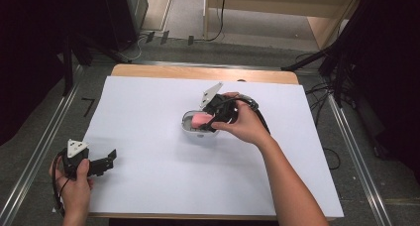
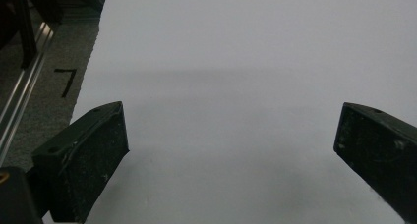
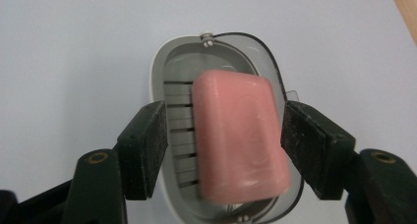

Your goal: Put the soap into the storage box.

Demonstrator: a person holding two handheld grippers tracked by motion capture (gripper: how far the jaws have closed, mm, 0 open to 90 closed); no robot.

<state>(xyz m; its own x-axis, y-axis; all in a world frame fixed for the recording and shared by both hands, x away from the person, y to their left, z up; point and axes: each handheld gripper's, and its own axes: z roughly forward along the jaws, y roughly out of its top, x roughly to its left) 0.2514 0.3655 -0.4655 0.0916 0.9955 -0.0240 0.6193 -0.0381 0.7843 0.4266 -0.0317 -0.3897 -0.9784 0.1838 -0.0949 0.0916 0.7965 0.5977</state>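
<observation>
Right tool [image 3: 226, 150] open, straddling soap [image 3: 238, 140] over dish [image 3: 169, 86].

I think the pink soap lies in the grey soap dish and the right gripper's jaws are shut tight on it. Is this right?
Not quite. The pink soap does lie in the grey soap dish, but the right gripper is open: in the right gripper view a clear gap separates the soap from one jaw, so nothing is clamped.

Left gripper [image 1: 110, 159] low, jaws wide apart; right gripper [image 1: 210, 123] mid-table, jaws parted.
</observation>
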